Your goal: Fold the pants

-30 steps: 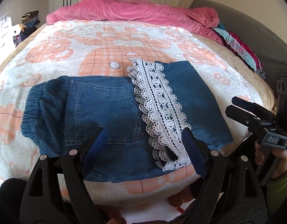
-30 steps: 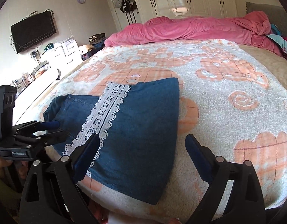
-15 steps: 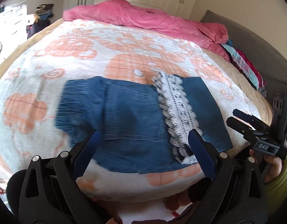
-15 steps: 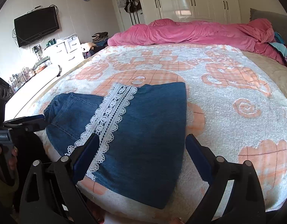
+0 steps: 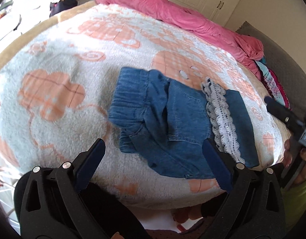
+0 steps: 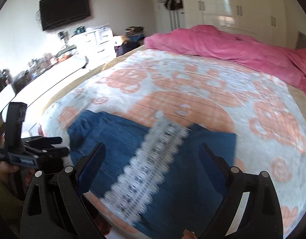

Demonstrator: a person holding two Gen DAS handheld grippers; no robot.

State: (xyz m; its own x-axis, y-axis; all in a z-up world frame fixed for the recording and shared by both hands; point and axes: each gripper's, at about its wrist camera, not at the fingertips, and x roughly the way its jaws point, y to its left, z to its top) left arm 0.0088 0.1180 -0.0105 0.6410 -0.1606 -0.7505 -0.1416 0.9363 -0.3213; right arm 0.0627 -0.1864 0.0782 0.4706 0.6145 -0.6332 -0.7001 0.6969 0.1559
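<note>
the denim pants (image 5: 173,123) are lying folded near the front edge of the bed (image 5: 59,91), lace trim (image 5: 222,119) on top, so both tools can reach them. the left tool (image 5: 153,165), having just been opening, and the right tool (image 6: 151,169) are hovering spread wide, holding nothing. a pink duvet (image 6: 222,43) is lying behind.

Right wrist view motion-blurred: lace trim (image 6: 153,171) smeared, dresser clutter (image 6: 33,73) unreadable. Pants (image 6: 182,203) near hem hidden behind gripper arms. Clothes pile (image 5: 276,85) cut by frame edge.
</note>
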